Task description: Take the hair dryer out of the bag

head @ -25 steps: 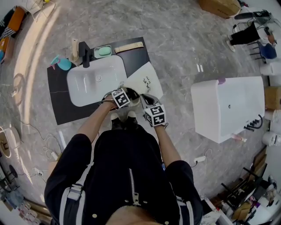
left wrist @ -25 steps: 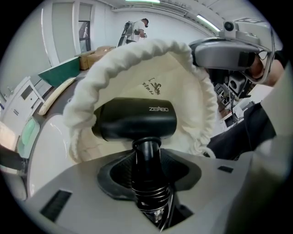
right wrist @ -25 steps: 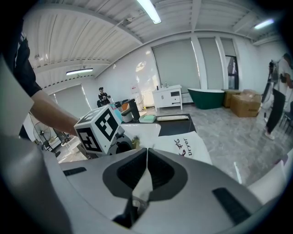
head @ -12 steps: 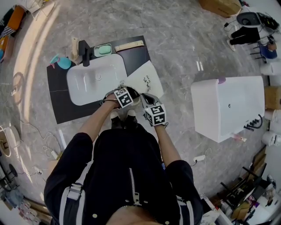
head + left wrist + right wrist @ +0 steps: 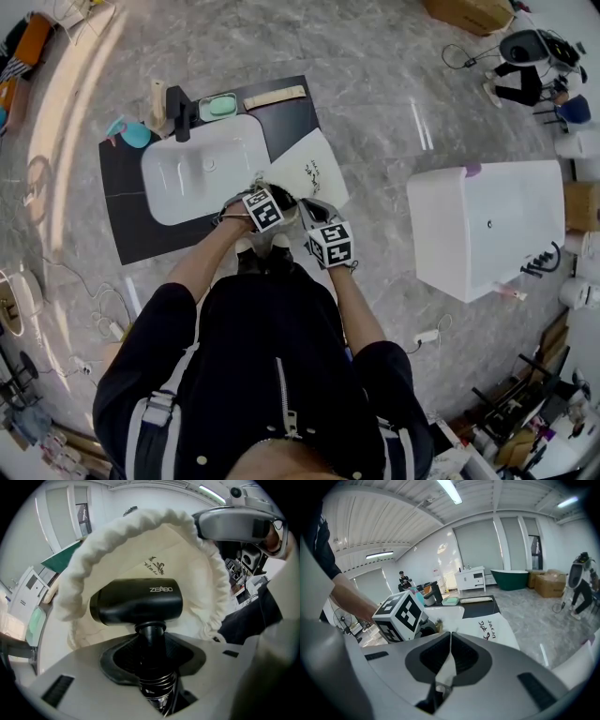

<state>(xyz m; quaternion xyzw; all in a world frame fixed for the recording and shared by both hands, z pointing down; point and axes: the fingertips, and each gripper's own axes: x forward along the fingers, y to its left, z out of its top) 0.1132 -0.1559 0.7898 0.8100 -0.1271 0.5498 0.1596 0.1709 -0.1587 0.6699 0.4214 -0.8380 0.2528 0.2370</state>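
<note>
The left claw (image 5: 151, 641) is clamped on the handle of the black hair dryer (image 5: 136, 604). The two sides of the claw press on the handle from both sides. The fat part of the hair dryer sits in the open mouth of the white bag (image 5: 140, 527). The puffy rim of the bag goes round it like a ring. The handle sticks out of the bag toward the claw. The hair dryer has light letters on its side. The right claw (image 5: 450, 633) is closed tight, and it pinches a thin fold of the bag's white cloth between its two sides. From the right gripper view, the rest of the bag lies flat past the claw and has dark writing on it. From the head view, the two claws are close together, just in front of the person's body. The bag lies on the near corner of a black worktop (image 5: 131, 234), right beside a white sink (image 5: 197, 173). A black tap (image 5: 181, 112) and a green soap dish (image 5: 222, 109) stand at the far side of the sink. A big white bathtub (image 5: 487, 225) stands well apart on the grey floor (image 5: 375, 75), off to the right.
</note>
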